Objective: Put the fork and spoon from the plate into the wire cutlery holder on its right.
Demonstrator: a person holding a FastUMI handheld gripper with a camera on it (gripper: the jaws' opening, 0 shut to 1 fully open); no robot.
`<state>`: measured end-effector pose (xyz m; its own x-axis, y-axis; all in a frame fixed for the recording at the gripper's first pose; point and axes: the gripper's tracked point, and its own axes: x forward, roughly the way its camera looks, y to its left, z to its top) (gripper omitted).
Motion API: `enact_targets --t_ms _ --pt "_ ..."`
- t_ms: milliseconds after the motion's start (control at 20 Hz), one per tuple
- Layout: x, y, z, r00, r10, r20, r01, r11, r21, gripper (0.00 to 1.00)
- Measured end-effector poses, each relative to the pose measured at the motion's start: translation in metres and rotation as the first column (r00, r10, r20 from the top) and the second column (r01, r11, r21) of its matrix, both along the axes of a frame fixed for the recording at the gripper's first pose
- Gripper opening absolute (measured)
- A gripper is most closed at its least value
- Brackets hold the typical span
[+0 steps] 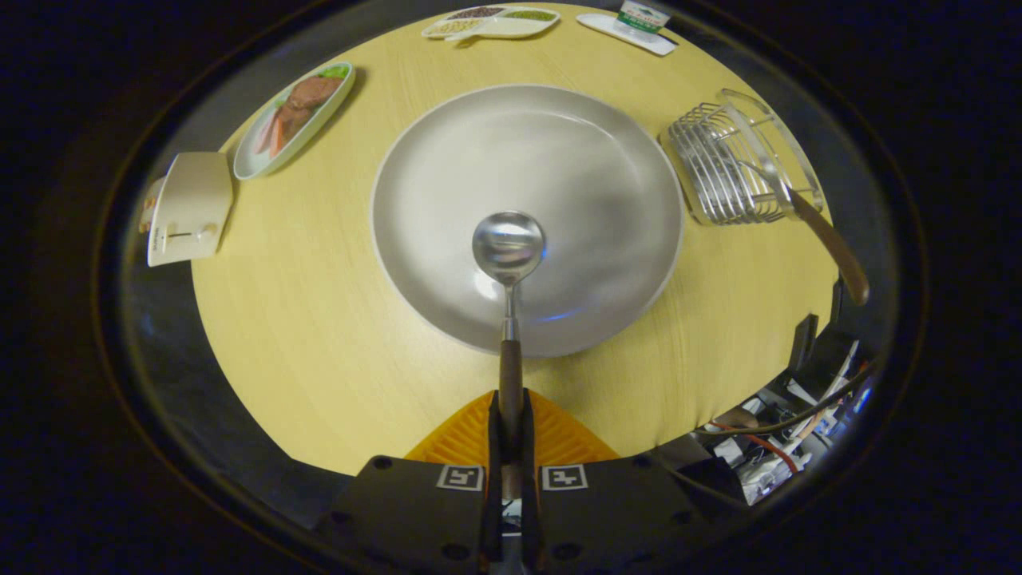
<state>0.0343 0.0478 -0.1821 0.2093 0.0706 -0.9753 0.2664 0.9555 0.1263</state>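
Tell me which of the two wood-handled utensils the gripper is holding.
The spoon: the gripper is shut on its handle, bowl out over the plate. The other utensil leans in the wire cutlery holder, its handle sticking out.

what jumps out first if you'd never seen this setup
A shiny metal spoon with a brown wooden handle juts straight ahead, its handle clamped between the shut jaws of the gripper, bowl over the big round grey plate. To the plate's right, a silver wire cutlery holder already holds a brown-handled utensil leaning out.
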Motion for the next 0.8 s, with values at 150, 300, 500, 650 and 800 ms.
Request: enact_targets --t_ms 150,300,500,650,800 --pt "0.000 -0.002 0.015 1.000 -0.009 0.014 0.009 1.000 0.002 0.13" --pt "-0.002 -0.003 0.025 1.000 -0.013 0.020 0.013 1.000 0.004 0.13" --pt "-0.002 -0.008 0.042 0.999 -0.030 0.029 0.030 0.999 0.012 0.13" --pt "-0.003 -0.011 0.060 0.998 -0.050 0.034 0.049 0.999 0.018 0.13" --pt "-0.003 -0.015 0.085 0.995 -0.088 0.044 0.086 0.996 0.038 0.13"
